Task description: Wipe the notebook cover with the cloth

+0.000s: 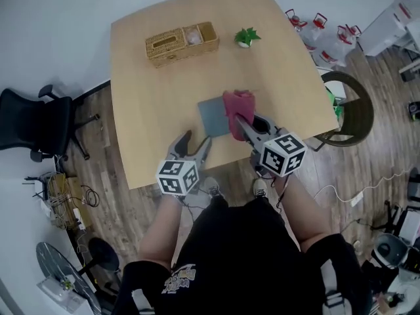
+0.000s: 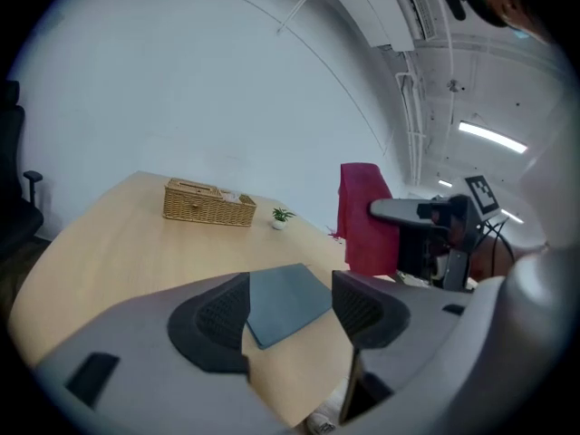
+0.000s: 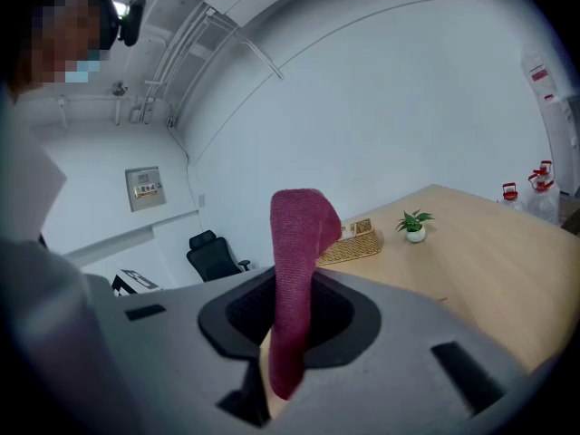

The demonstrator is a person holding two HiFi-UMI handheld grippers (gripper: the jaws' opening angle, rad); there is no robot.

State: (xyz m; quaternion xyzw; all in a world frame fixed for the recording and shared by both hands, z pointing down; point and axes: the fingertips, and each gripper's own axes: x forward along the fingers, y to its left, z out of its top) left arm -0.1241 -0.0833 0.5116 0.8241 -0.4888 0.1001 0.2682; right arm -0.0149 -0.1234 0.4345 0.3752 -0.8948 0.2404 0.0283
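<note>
Table [image 1: 157, 104]: wood; notebook [image 1: 213, 115] near front edge.
Right gripper [image 1: 241, 122]: clenched on red cloth [image 1: 237, 102], over notebook's right edge.
Left gripper [image 1: 197, 142]: released, empty, just short of notebook.

My left gripper [image 1: 195, 144] is held out in front of me, jaws spread apart with nothing between them. My right gripper [image 1: 246, 126] reaches a little further forward, jaws pinched on the cloth [image 3: 294, 243]. My left forearm [image 1: 163, 222] and right forearm [image 1: 307, 209] both stretch forward.
</note>
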